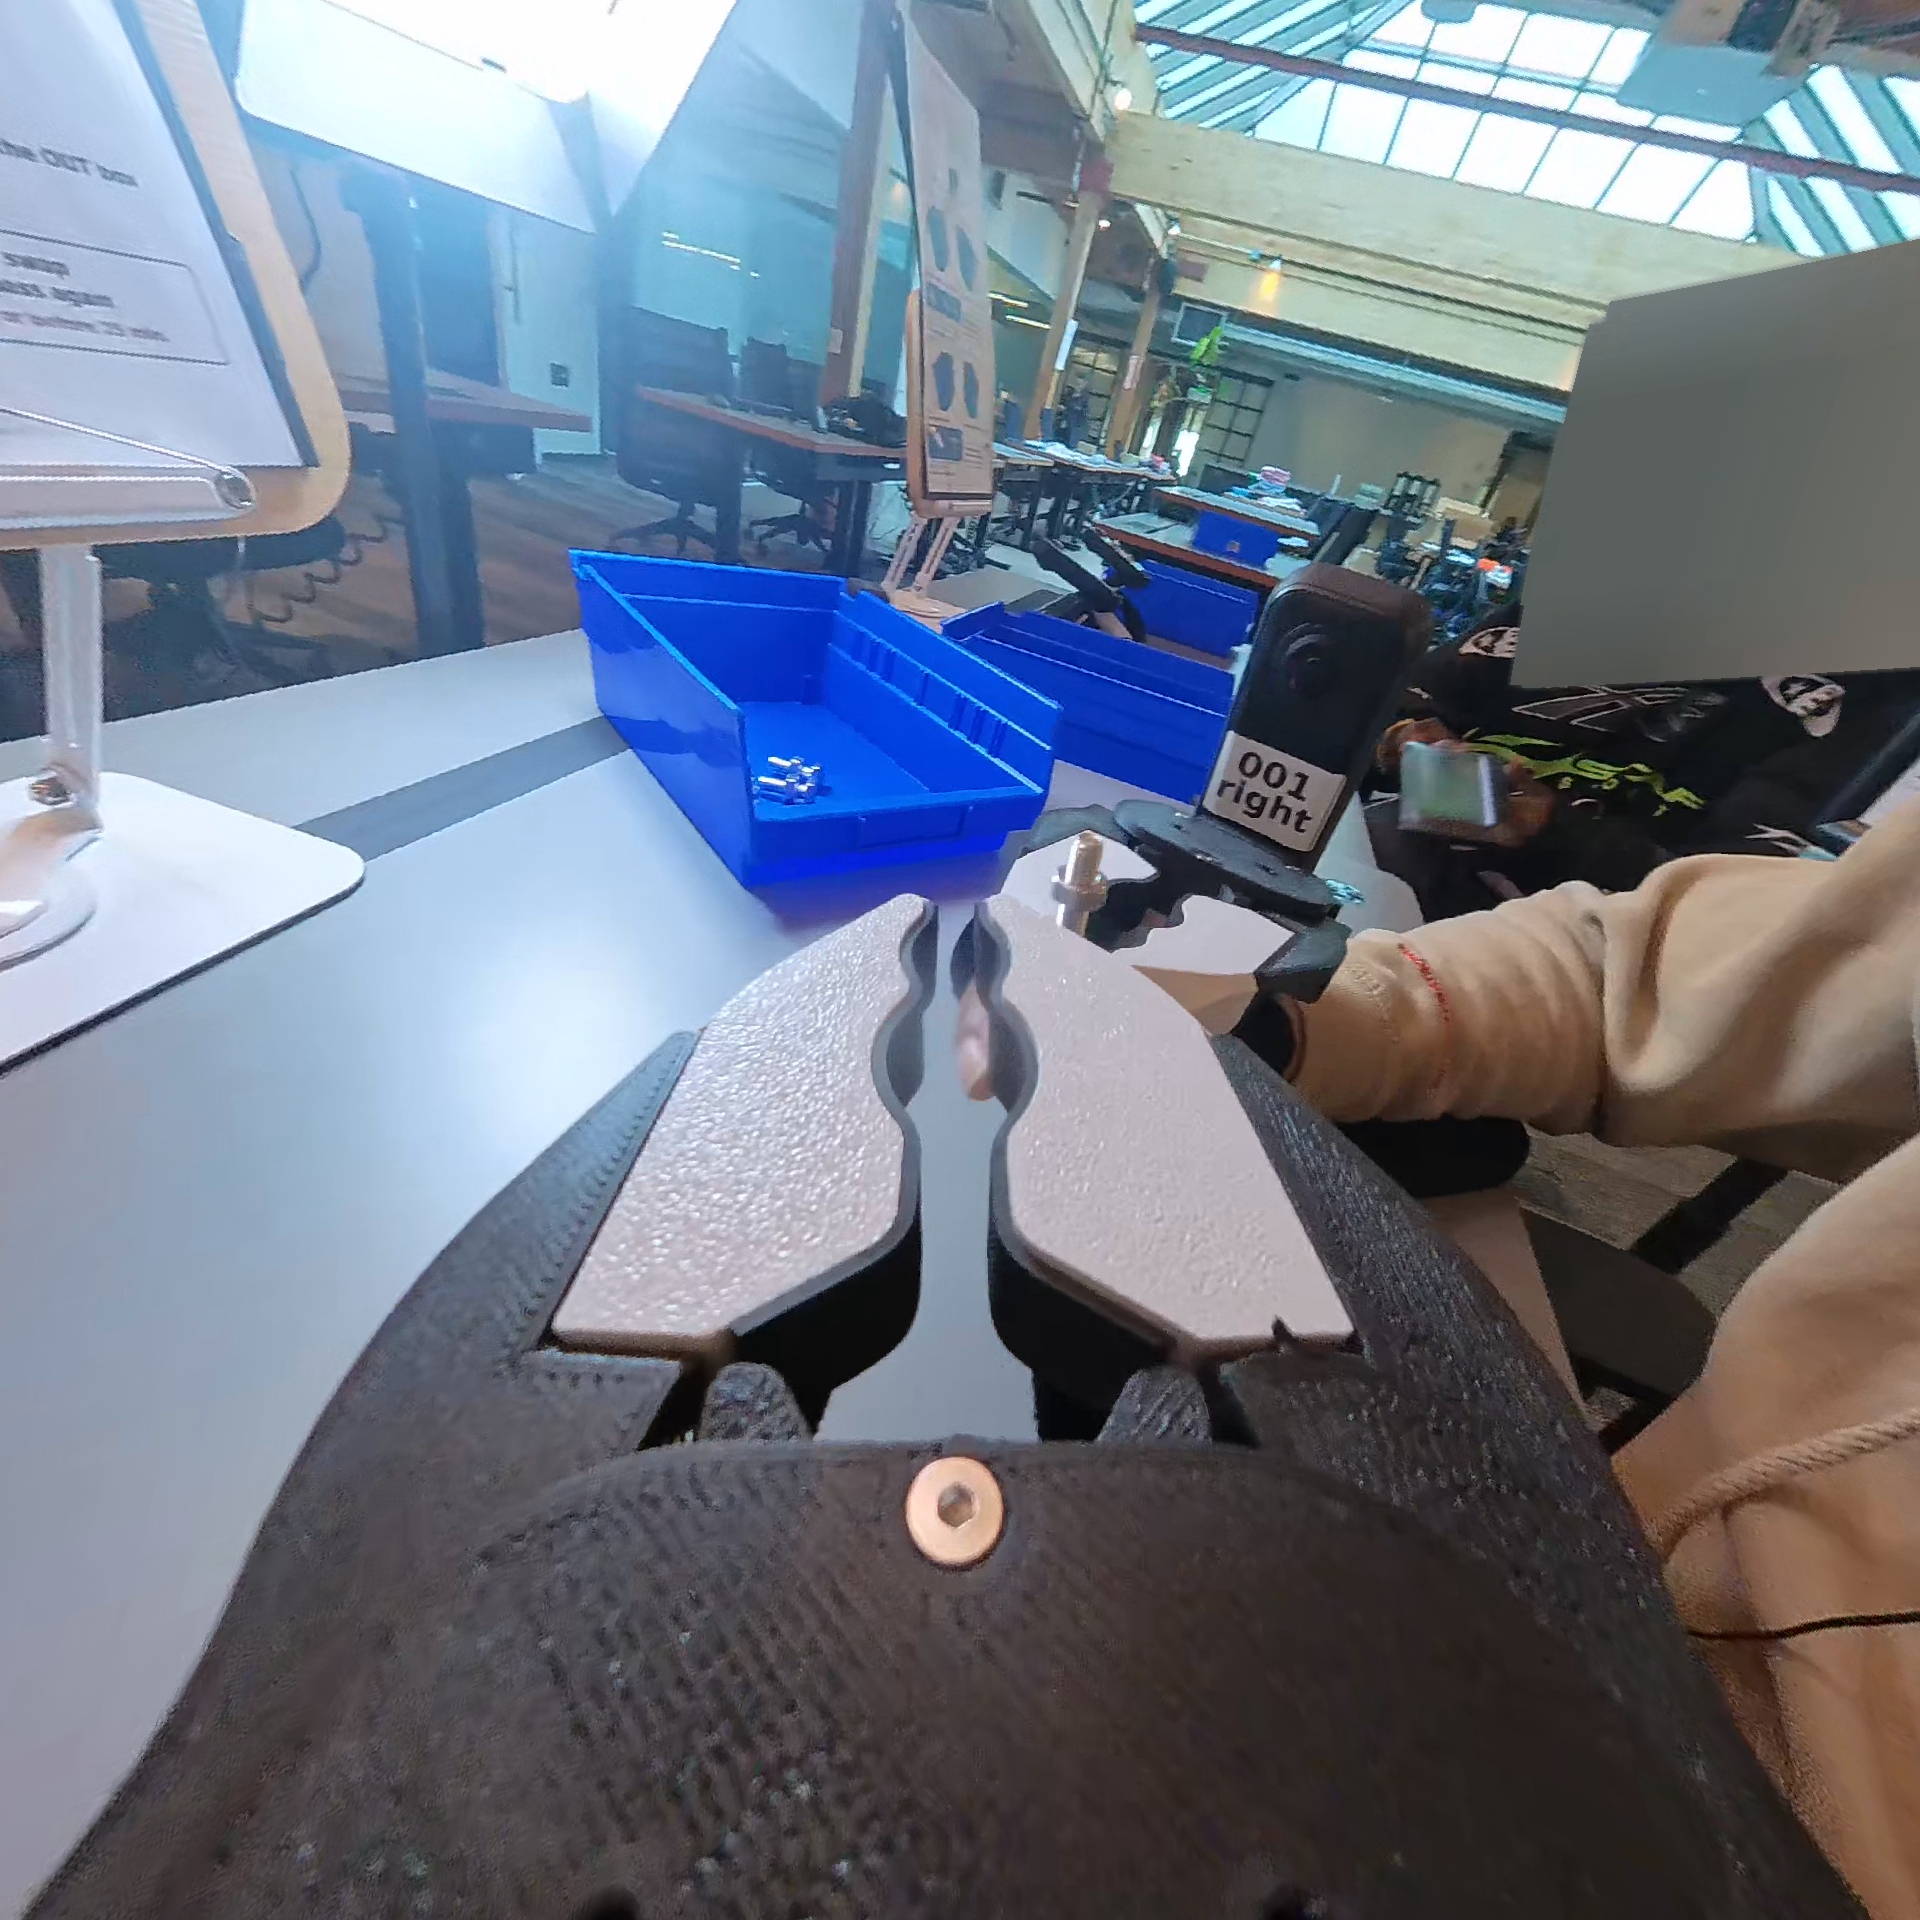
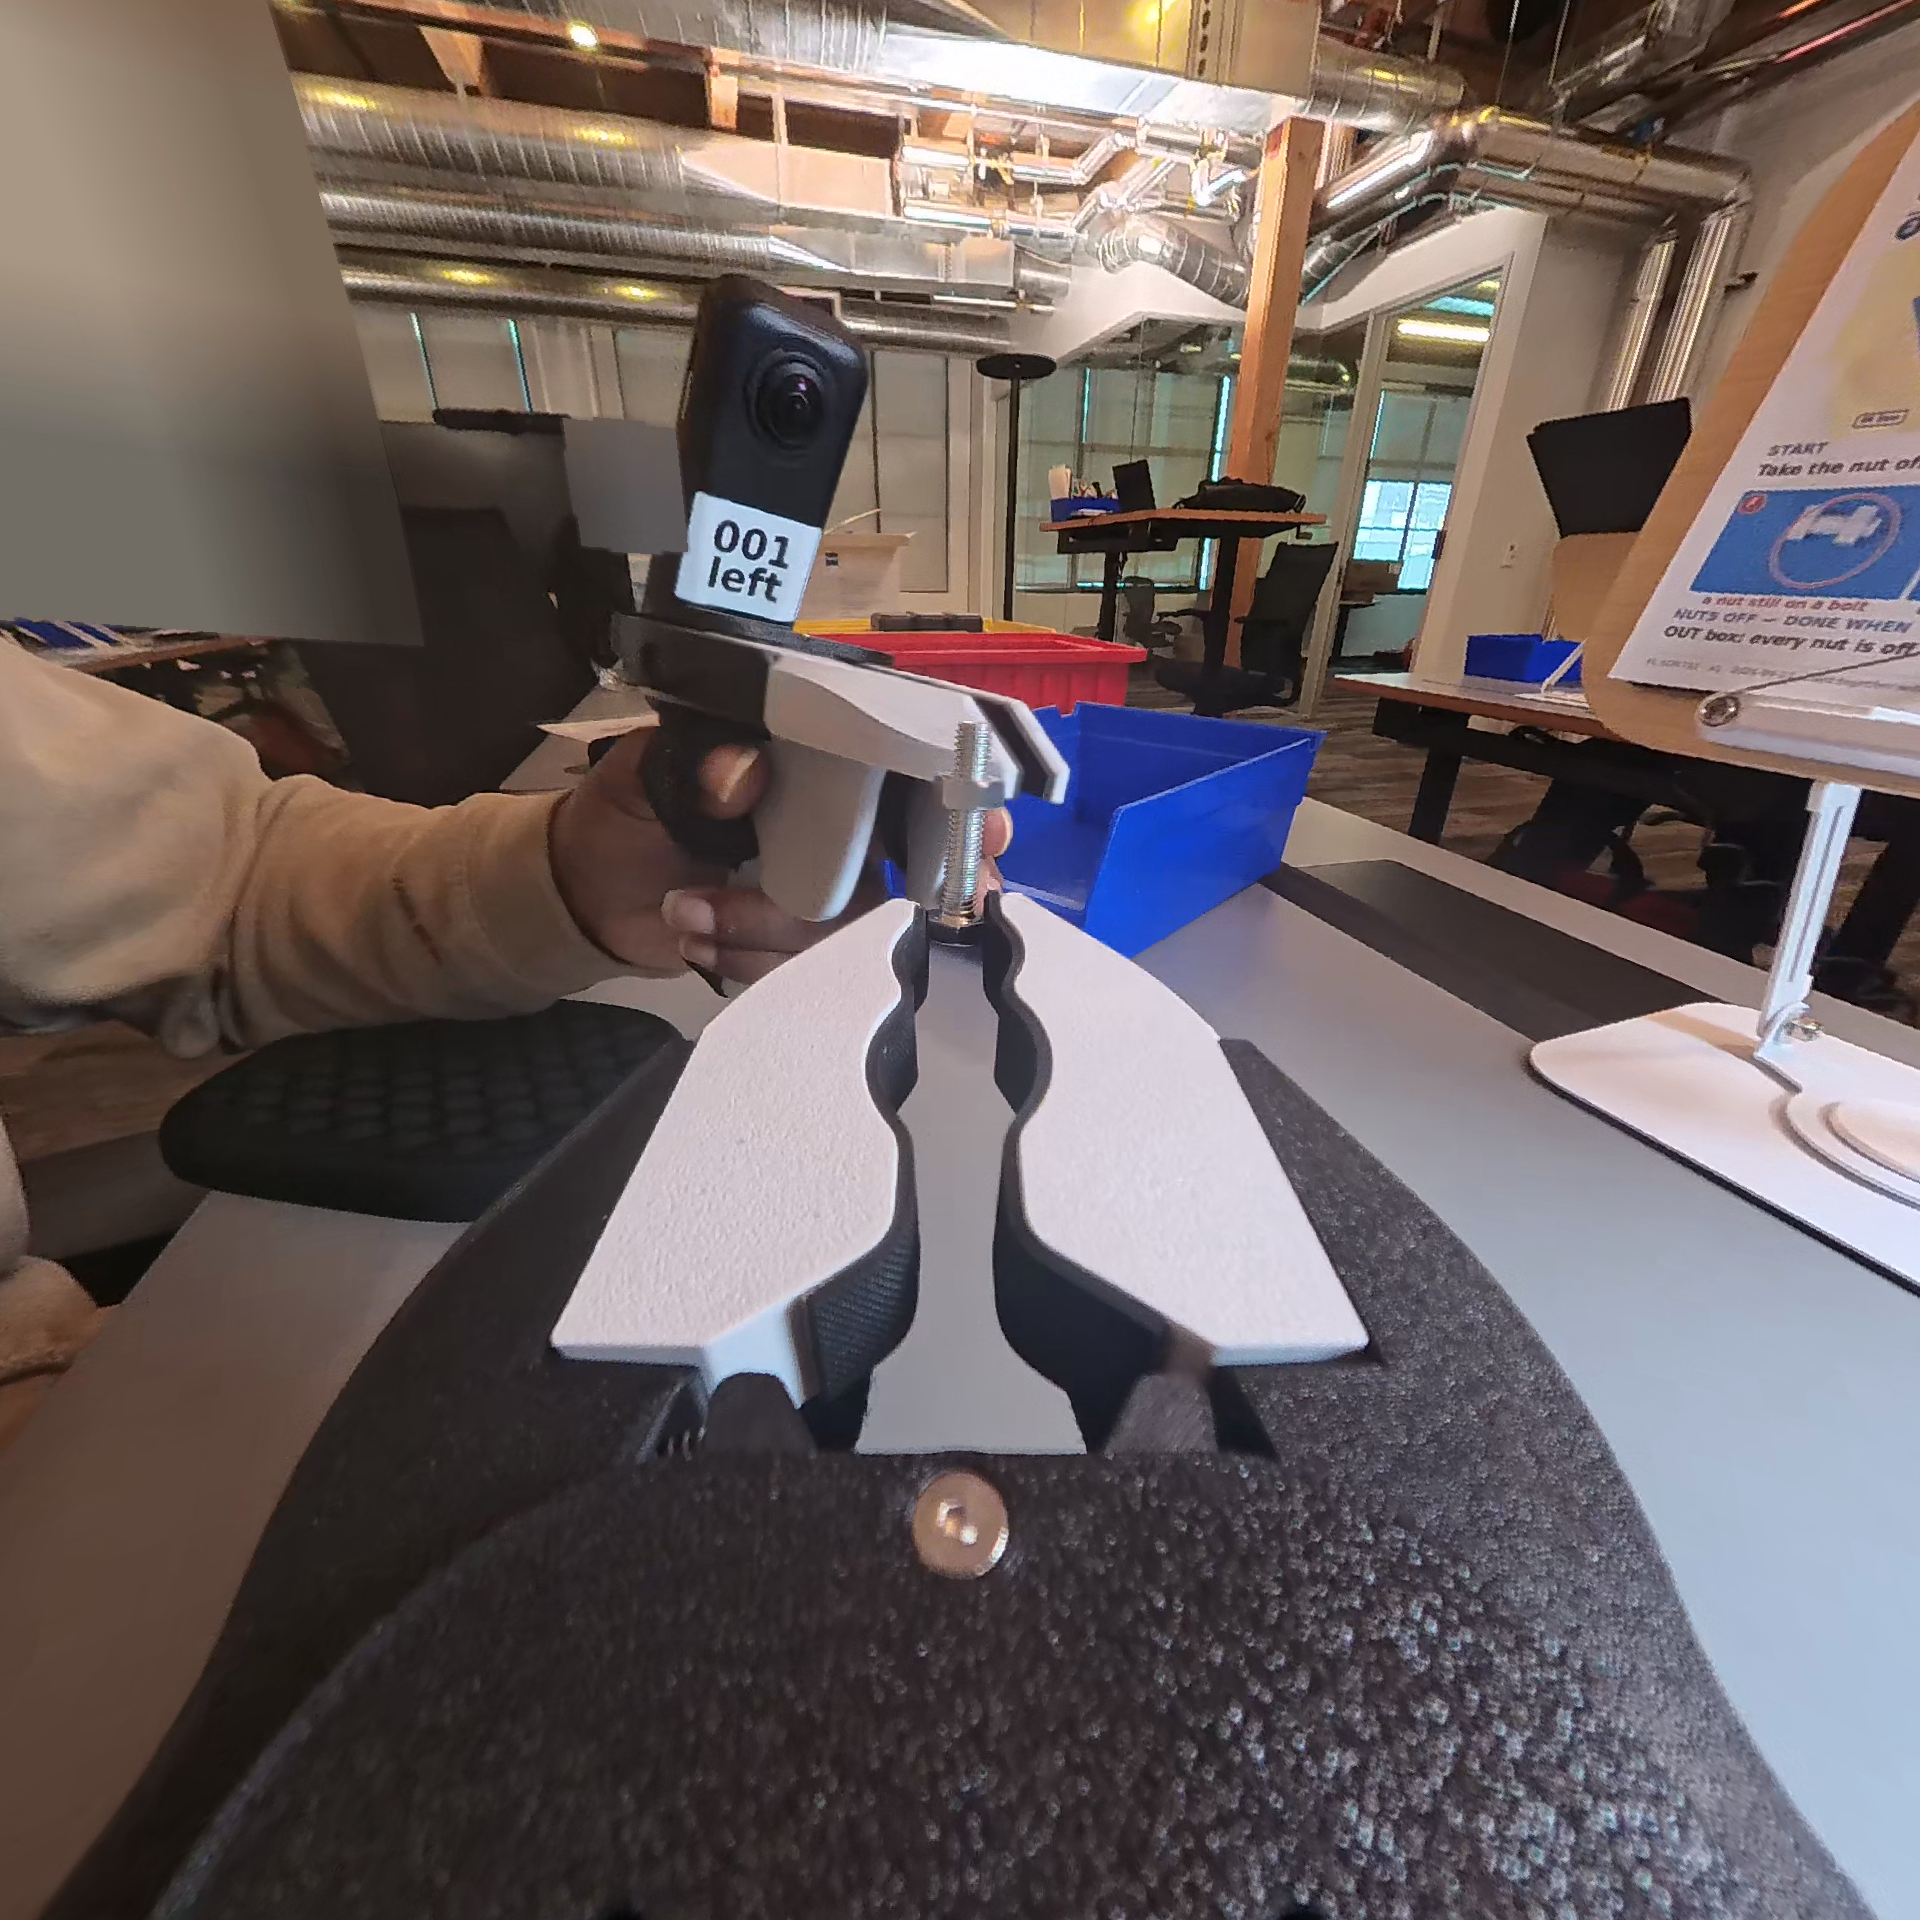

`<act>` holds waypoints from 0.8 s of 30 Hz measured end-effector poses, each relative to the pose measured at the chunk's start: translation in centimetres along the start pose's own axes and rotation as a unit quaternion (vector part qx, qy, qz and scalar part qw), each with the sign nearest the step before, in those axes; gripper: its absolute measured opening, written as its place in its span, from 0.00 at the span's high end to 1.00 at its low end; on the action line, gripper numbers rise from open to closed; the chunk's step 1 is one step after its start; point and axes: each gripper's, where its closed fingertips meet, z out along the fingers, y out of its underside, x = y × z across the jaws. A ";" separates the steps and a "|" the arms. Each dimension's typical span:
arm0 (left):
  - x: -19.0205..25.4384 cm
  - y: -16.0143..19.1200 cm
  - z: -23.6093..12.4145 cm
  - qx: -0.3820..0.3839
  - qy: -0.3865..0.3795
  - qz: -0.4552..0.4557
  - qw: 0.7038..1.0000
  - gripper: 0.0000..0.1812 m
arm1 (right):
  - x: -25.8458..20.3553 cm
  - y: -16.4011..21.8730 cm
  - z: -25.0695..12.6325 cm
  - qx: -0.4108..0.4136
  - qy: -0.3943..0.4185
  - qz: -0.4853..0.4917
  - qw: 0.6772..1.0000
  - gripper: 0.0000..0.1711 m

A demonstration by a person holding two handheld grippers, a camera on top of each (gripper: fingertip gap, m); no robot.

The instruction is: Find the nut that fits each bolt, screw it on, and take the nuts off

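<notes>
While bolt (image 2: 968,831) stood upright, head clamped in right gripper (image 2: 956,920) jaws, nut (image 2: 971,795) sat high on thread, nipped by left gripper (image 2: 1023,753) jaws. Removal judged unfinished; more bolts (image 1: 788,779) waited in blue bin (image 1: 966,727) on table (image 1: 468,935).

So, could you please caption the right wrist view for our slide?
Right gripper holds a bolt upright by its head while the left gripper grips its nut.

Right gripper (image 2: 956,925) pinching head of upright bolt (image 2: 968,831) at fingertips, above grey table (image 2: 1403,1039). Left gripper (image 2: 1023,764), coming in from 9 o'clock, closing on nut (image 2: 974,795) partway up thread. Blue bin (image 2: 1174,821) lying at 1 o'clock; white stand (image 2: 1704,1081) sitting at 3 o'clock.
</notes>
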 end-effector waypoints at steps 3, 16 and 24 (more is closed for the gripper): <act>1.3 0.0 0.3 0.004 0.026 0.011 1.000 0.89 | 0.0 0.3 0.1 -0.006 0.001 0.001 1.000 0.94; 1.9 0.0 0.6 -0.001 0.038 0.007 0.999 0.84 | -0.1 0.2 0.2 -0.005 0.000 0.000 1.000 0.94; 0.6 -0.4 0.1 0.010 0.014 -0.002 1.000 0.91 | 0.2 -0.2 -0.1 0.004 0.005 0.004 1.000 0.94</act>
